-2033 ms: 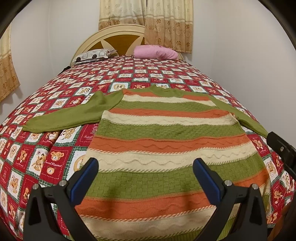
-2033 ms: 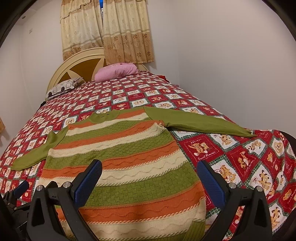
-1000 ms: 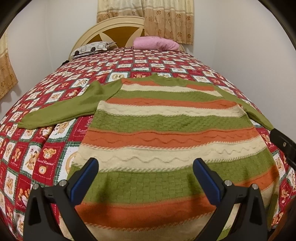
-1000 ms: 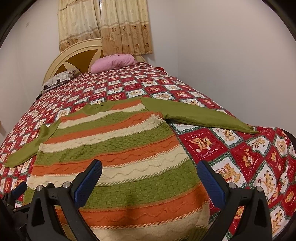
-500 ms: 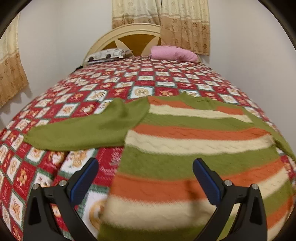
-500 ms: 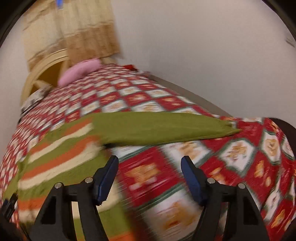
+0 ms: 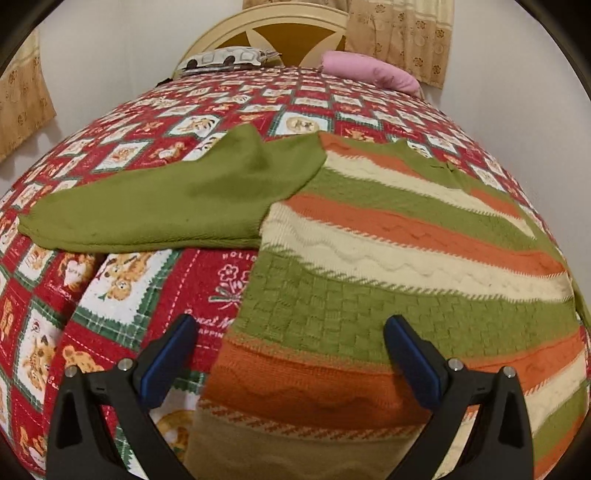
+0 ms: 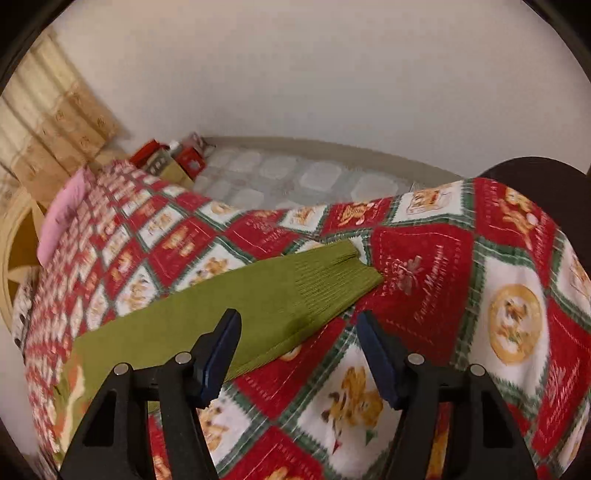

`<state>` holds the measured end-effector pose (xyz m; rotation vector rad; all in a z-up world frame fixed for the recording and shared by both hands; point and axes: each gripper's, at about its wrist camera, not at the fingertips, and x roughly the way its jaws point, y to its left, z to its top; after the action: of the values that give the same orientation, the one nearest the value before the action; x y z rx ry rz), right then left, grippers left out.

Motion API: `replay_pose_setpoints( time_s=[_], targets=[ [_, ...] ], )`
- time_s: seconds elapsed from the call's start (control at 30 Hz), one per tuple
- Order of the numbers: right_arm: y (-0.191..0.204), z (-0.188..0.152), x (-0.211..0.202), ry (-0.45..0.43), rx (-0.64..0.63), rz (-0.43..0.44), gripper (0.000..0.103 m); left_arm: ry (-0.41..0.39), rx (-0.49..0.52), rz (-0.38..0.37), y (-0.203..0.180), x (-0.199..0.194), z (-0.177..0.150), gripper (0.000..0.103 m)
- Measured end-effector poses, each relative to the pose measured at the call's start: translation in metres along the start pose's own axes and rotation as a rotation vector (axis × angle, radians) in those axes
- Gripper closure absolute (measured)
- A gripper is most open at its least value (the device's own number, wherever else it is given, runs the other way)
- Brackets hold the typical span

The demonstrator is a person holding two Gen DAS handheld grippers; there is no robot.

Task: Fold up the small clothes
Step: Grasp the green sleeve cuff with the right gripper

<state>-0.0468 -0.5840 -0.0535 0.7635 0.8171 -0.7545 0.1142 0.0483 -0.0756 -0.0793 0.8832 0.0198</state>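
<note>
A striped green, orange and cream knit sweater point(image 7: 388, 258) lies flat on the bed. Its plain green left sleeve point(image 7: 166, 206) stretches out to the left. My left gripper point(image 7: 288, 354) is open and empty, low over the sweater's left side edge below the armpit. In the right wrist view the green right sleeve point(image 8: 240, 310) lies across the quilt, its ribbed cuff point(image 8: 332, 273) pointing right. My right gripper point(image 8: 299, 347) is open and empty, just above the sleeve near the cuff.
The bed has a red, green and white teddy-bear quilt point(image 7: 122, 280). A pink pillow point(image 7: 369, 72), a patterned pillow point(image 7: 225, 59) and a cream headboard point(image 7: 280, 22) are at the far end. Right of the bed lie tiled floor point(image 8: 295, 177), red boxes point(image 8: 166, 158) and a white wall.
My left gripper moved left and closer to the sweater's left side and sleeve. My right gripper swung right and down to the right sleeve's cuff and narrowed its opening somewhat.
</note>
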Motion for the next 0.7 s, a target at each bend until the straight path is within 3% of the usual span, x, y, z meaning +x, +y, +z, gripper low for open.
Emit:
replay_pose_setpoints(
  time_s=[0.03,0.17,0.5,0.53,0.6,0.63,0.7],
  targets=[
    [0.000,0.000,0.005,0.016,0.003,-0.002,0.047,-0.003,0.004,0.003,0.001,0.000,0.001,0.000],
    [-0.008,0.000,0.032,0.080,0.075,-0.015,0.051,0.010,0.010,0.009,0.001,0.002,0.000,0.000],
    [0.006,0.007,0.047,0.045,0.046,-0.132,0.051,0.020,0.007,0.008,-0.001,0.006,0.001,0.000],
    [0.009,0.006,0.049,0.042,0.026,-0.151,0.054,0.019,0.007,0.007,-0.001,0.006,0.001,0.000],
    [0.012,0.004,0.050,0.026,-0.016,-0.183,0.070,0.020,0.006,0.006,-0.001,0.007,0.001,0.000],
    [0.011,0.004,0.051,0.021,-0.031,-0.163,0.087,0.020,0.005,0.004,-0.001,0.007,0.001,0.000],
    [0.006,0.005,0.050,0.022,-0.023,-0.130,0.094,0.020,0.004,0.003,-0.001,0.007,0.000,0.000]
  ],
)
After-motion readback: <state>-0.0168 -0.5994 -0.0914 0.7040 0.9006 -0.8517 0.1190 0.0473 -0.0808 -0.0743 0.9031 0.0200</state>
